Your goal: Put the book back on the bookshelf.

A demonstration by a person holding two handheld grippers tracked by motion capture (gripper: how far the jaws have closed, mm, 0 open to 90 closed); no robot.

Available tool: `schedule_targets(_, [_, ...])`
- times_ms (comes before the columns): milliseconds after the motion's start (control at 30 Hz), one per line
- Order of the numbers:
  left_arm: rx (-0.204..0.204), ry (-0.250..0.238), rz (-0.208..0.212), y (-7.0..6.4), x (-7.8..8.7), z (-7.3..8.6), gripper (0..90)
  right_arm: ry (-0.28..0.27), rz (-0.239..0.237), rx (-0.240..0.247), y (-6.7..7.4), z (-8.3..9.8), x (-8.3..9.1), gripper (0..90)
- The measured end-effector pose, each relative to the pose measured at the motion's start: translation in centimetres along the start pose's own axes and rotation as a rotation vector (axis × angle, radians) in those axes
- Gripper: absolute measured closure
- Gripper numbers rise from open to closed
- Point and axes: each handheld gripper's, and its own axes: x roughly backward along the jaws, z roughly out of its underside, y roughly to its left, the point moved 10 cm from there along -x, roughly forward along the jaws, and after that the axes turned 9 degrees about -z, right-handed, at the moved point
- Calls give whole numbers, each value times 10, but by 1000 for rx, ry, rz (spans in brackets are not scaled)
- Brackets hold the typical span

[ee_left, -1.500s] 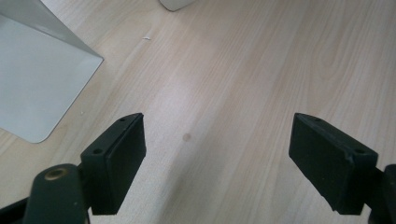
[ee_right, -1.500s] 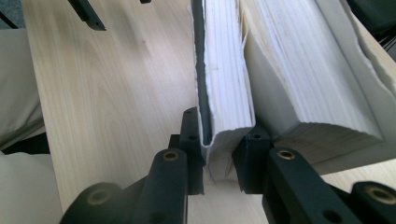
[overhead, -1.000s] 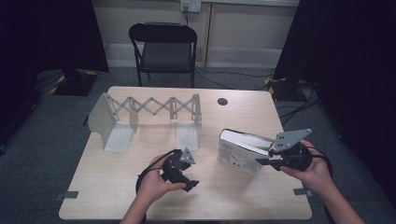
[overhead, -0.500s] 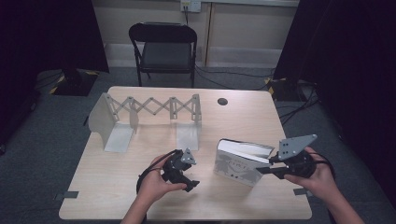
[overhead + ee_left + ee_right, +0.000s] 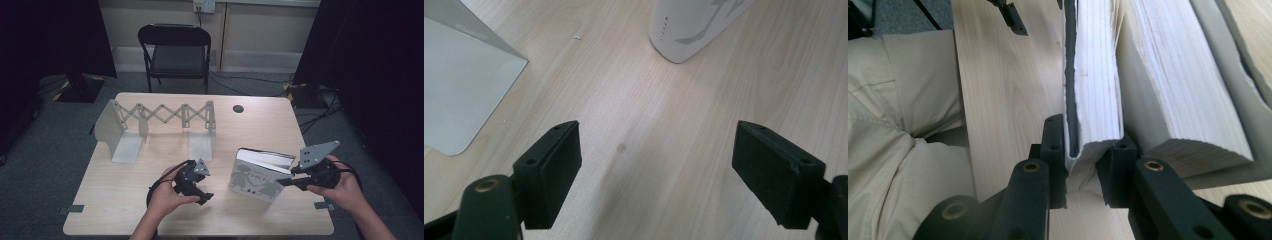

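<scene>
A white hardback book (image 5: 256, 177) with grey figures on its cover stands tilted on the table's right half. My right gripper (image 5: 284, 181) is shut on its right edge. In the right gripper view the jaws (image 5: 1087, 160) pinch the front cover and a wad of pages, while the rest of the book (image 5: 1168, 95) fans away to the right. My left gripper (image 5: 202, 196) rests low over the table to the left of the book. Its jaws (image 5: 659, 165) are open over bare wood, and the book's lower corner (image 5: 694, 25) is ahead of them.
An expanding metal book rack (image 5: 160, 117) with scissor lattice and upright end plates stands at the table's back left; one of its base plates (image 5: 459, 95) lies left of my left gripper. A black folding chair (image 5: 177, 50) is behind the table (image 5: 115, 205). The person's lap (image 5: 903, 125) is below the near edge.
The book has tipped so that its front cover shows more, and the right gripper has shifted slightly toward the near edge with it. The left gripper has stayed put.
</scene>
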Motion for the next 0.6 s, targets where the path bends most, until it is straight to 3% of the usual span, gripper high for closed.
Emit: schedule_targets(600, [-13, 29, 19, -3, -2, -1, 200, 87, 11, -65, -6, 0, 1, 757])
